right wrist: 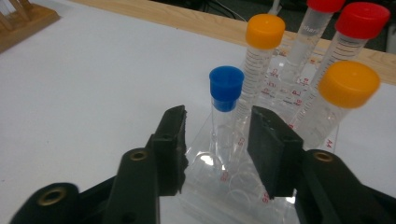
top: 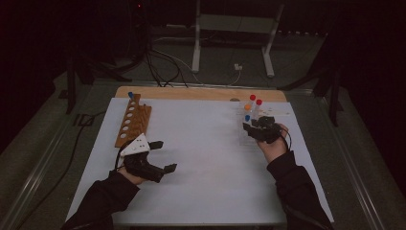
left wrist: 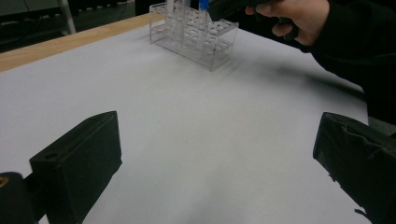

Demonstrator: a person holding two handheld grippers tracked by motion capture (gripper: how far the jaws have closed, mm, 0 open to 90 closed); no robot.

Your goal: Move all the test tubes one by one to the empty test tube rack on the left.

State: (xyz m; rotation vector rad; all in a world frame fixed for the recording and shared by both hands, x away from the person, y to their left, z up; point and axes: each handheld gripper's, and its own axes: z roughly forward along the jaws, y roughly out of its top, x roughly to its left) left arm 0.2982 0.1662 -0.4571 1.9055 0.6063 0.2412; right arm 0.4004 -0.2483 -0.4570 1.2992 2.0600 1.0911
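Where the right gripper (right wrist: 217, 140) reaches in, a blue-capped tube (right wrist: 225, 100) stands upright in the near row of the clear tube rack (left wrist: 196, 39), and this is the item being approached. In the right gripper view the tube sits between the two black jaws, with a visible gap on each side of it; the pads do not press on the tube, so the jaws stand part-way closed around it without a grip. Seen from above, the same gripper (top: 256, 127) is at the right far part of the white table sheet (top: 206, 158), held by the person's right hand (top: 274, 146).

Behind the blue-capped tube, four more tubes stand in the rack. An orange-capped tube (right wrist: 261, 51) is just beside it on the far side. A second orange-capped tube (right wrist: 343, 98) leans toward the right edge of that view. Two red-capped tubes (right wrist: 355, 32) stand farthest back. All carry printed graduation marks on clear walls.

On the left side of the table, well apart from the rack, the left gripper (top: 160, 155) rests low over the sheet in the left hand (top: 129, 175). Its jaws are spread wide with nothing between them, as the left gripper view confirms: bare white sheet lies between the two black pads.

A wooden rack (top: 133, 120) with a row of round holes lies at the far left of the sheet. One blue-capped item (top: 130, 95) stands at its far end. A strip of wooden table edge (top: 191, 92) shows beyond the sheet.
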